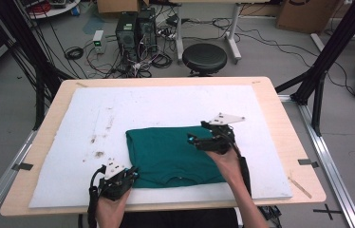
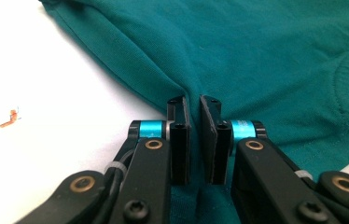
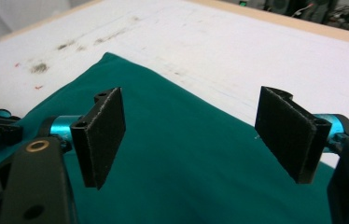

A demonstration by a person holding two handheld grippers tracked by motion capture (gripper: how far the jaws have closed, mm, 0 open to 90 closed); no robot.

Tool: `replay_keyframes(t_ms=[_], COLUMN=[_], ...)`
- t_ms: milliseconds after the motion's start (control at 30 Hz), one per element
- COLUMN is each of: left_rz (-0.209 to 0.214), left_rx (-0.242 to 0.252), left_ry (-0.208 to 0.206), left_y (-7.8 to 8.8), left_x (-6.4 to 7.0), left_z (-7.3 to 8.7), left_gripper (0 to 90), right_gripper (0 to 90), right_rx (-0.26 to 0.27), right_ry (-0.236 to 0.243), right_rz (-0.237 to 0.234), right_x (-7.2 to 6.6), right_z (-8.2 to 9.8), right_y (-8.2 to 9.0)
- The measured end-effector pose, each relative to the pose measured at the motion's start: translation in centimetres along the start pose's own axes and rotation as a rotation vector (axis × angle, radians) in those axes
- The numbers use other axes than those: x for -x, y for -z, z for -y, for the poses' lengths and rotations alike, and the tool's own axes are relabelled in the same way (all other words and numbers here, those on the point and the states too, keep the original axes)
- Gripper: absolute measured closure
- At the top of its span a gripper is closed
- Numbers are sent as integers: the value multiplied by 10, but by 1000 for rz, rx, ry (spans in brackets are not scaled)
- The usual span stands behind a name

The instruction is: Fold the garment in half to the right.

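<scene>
- A folded teal shirt (image 1: 171,154) lay flat on the white mat (image 1: 166,102) in the lower centre of the high view, its collar at the near edge.
- The left gripper (image 1: 127,176) sat at the lower left of that frame, at the shirt's near left corner.
- In the left gripper view, the jaws stood almost together at the frame's centre, pinching a ridge of the teal fabric (image 2: 256,56) between the pads (image 2: 180,140).
- The right gripper (image 1: 199,141) hung over the shirt's right part, right of centre in the high view, with its jaws wide apart.
- In the right gripper view, the two pads (image 3: 102,133) stood far apart above the cloth (image 3: 186,158), with nothing between them.
- The mat carried dark smudges (image 1: 97,147) left of the shirt.
- The mat rested on a wooden table (image 1: 280,102).
</scene>
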State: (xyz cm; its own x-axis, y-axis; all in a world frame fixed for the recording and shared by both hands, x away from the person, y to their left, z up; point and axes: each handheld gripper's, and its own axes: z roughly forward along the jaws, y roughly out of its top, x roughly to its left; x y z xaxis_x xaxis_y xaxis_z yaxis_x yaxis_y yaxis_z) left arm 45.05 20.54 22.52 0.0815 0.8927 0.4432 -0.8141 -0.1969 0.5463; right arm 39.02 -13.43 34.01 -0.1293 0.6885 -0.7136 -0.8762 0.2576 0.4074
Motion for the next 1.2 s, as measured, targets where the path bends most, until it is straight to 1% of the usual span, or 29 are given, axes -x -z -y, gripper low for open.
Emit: replay_keyframes(t_ms=[33, 100, 200, 300, 367, 500, 600, 667, 767, 833, 933, 1000, 1033, 1133, 1200], left_rz=[0, -1, -1, 0, 2, 3, 8, 8, 9, 8, 7, 8, 9, 8, 10], left_rx=[-1, 1, 0, -1, -2, -1, -6, -7, -7, -7, -6, -7, -6, -8, -7], left_ry=[-1, 0, -2, 1, 2, 5, 1, 3, 4, 0, -2, 0, 2, -2, 0], left_y=[0, 0, 0, 0, 0, 0, 0, 0, 0, 0, 0, 0, 0, 0, 0], left_x=[0, 0, 0, 0, 0, 0, -1, -2, -1, -1, -1, -1, -1, -1, -1], left_z=[0, 0, 0, 0, 0, 0, -1, -1, -1, -1, -1, -1, -1, -1, -1], left_gripper=[824, 824, 824, 824, 825, 825, 827, 829, 832, 835, 836, 835, 835, 835, 835], right_gripper=[251, 257, 259, 278, 278, 278, 279, 280, 281, 283, 287, 328, 353, 367, 372], right_rx=[-15, -39, -62, -97, -113, -127, -147, -157, -188, -201, -233, -246, -244, -260, -274], right_ry=[10, 15, 10, 13, 4, -11, -12, 1, 12, 31, 42, 47, 49, 56, 73], right_rz=[-5, -23, -49, -78, -96, -108, -120, -125, -142, -143, -157, -177, -185, -192, -190], right_x=[-4, -10, -16, -22, -23, -26, -29, -32, -38, -42, -47, -50, -52, -55, -59], right_z=[-4, -9, -14, -18, -20, -26, -31, -36, -42, -44, -47, -49, -49, -51, -53], right_y=[-9, -24, -42, -61, -73, -92, -105, -114, -128, -136, -150, -159, -162, -172, -181])
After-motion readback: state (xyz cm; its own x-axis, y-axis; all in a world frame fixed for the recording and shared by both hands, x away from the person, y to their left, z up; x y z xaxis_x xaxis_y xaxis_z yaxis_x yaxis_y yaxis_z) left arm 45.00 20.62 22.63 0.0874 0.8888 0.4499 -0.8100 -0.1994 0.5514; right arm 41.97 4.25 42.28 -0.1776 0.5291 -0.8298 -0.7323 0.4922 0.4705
